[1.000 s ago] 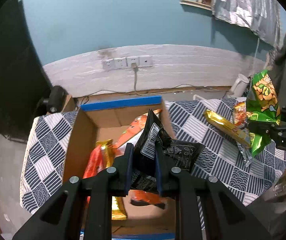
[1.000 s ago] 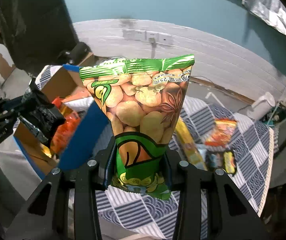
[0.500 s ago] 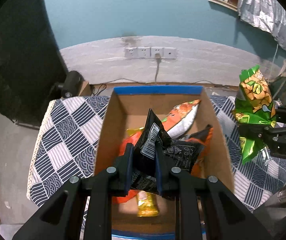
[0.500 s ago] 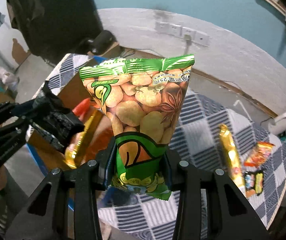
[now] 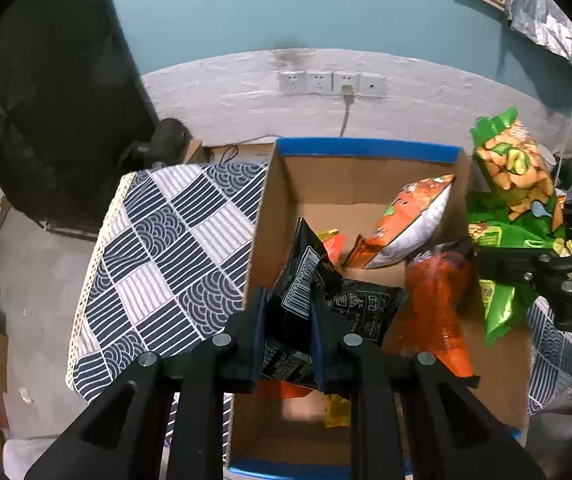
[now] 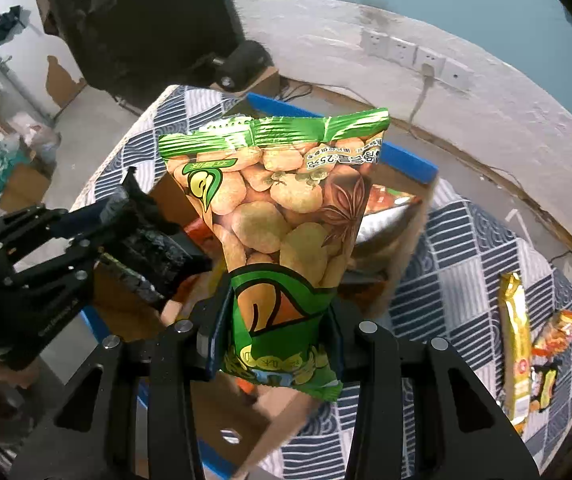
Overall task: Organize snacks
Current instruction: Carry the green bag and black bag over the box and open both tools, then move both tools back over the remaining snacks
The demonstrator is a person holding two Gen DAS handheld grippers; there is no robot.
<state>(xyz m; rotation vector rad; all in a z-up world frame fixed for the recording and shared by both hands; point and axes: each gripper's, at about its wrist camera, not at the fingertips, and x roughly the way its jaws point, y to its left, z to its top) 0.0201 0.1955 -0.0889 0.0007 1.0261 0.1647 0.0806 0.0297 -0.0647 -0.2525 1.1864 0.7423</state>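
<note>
My left gripper (image 5: 286, 320) is shut on a crumpled black snack packet (image 5: 318, 300) and hangs over the open cardboard box (image 5: 366, 178) with blue tape on its rim. Orange and white snack bags (image 5: 414, 220) lie inside the box. My right gripper (image 6: 276, 332) is shut on a green bag of broad beans (image 6: 282, 216), held upright above the box's right side. In the left wrist view the green bag (image 5: 514, 172) shows at the right, over the box wall. In the right wrist view the left gripper (image 6: 126, 232) with its black packet is at the left.
The box stands on a table under a blue and white patterned cloth (image 5: 174, 248). A gold snack bar (image 6: 516, 340) and small orange packets (image 6: 558, 328) lie on the cloth to the right. A white wall with sockets (image 5: 330, 82) runs behind, and a dark cabinet (image 5: 46, 100) stands left.
Both grippers have moved left over the box with their packets still held. The box now sits more to the right in the left wrist view, and the green bag hangs over it.
</note>
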